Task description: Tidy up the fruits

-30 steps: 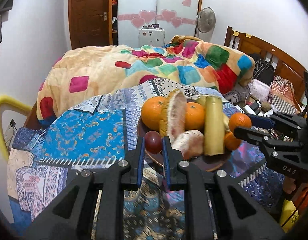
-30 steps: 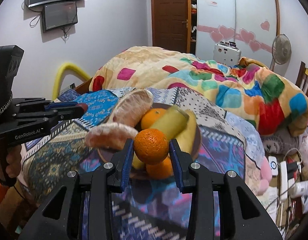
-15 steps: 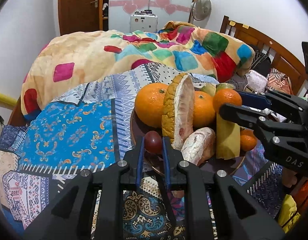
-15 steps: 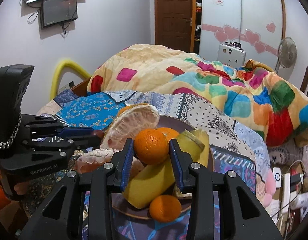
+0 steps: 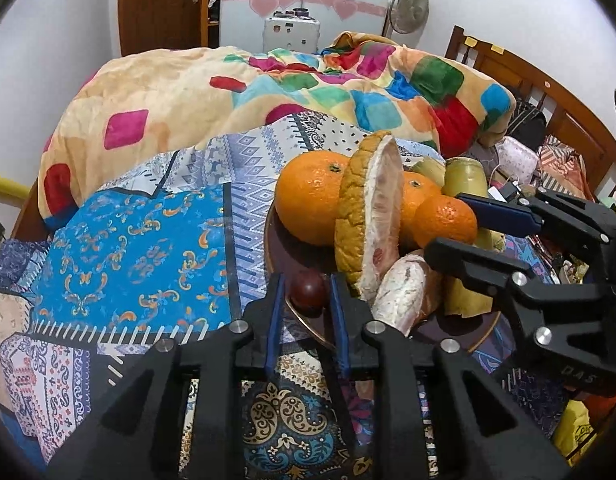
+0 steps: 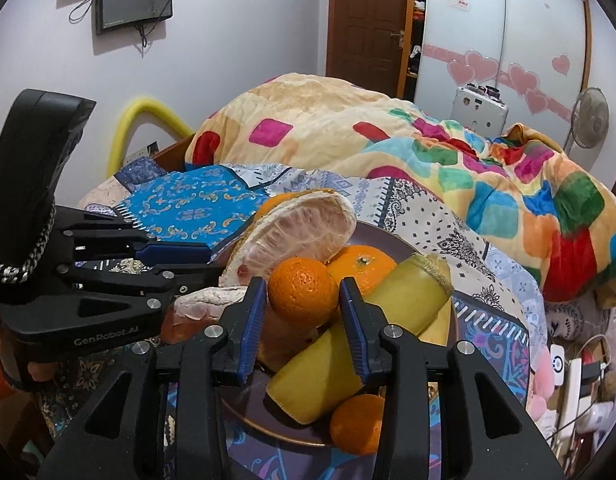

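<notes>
In the left wrist view the left gripper [image 5: 306,294] sits at the lower centre of the frame, its jaws having just been easing apart, with a small dark red fruit [image 5: 308,291] between the blue pads; a thin gap shows on the left side of the fruit, while on the right I cannot tell whether the pad touches it. That fruit rests at the near left edge of a dark brown plate [image 5: 274,248] standing on a patterned blue bedspread [image 5: 128,248]. On the plate, in the centre of the frame, a large orange [image 5: 308,200] lies behind a tall upright wedge of pomelo [image 5: 367,216], with a second peeled pomelo piece [image 5: 403,292] leaning just right of the fruit. In the right wrist view the right gripper [image 6: 302,308], low in the centre, has a small orange [image 6: 302,292] between its pads; its jaws have also just been widening, and narrow gaps show on both sides of the orange. This orange lies on top of a yellow sugarcane stick [image 6: 367,340], which runs diagonally across the plate. Another small orange [image 6: 357,424] lies at the plate's near rim, lower centre. A colourful quilt [image 6: 427,152] fills the upper right.
</notes>
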Available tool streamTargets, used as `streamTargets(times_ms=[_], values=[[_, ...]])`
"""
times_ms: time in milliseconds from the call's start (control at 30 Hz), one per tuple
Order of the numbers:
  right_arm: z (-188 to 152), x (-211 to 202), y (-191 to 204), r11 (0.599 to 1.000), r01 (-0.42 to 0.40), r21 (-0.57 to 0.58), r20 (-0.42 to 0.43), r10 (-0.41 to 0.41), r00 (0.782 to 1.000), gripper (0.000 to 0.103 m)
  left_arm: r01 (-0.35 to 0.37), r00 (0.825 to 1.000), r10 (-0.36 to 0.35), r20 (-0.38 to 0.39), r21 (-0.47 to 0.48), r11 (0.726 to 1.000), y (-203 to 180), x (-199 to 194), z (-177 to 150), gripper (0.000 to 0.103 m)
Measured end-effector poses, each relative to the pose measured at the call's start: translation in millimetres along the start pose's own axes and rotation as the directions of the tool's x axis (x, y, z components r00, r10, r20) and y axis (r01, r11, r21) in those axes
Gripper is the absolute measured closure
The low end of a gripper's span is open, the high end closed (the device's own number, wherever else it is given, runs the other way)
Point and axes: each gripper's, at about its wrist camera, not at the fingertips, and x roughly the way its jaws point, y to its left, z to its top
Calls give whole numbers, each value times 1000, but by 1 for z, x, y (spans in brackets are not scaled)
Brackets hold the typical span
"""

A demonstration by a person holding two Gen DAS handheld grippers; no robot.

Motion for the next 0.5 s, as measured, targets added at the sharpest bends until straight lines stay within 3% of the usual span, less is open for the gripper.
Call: streamTargets(times_ms=[200, 500], values=[[1, -5, 1, 1000, 5, 11, 19, -5, 1000, 56, -2, 1000, 2, 13, -9, 1000, 3, -6, -3, 73], [0, -34, -7, 999, 21, 47, 69, -24, 997, 56, -17, 996, 17, 91, -1, 1000, -11, -45, -6, 68]])
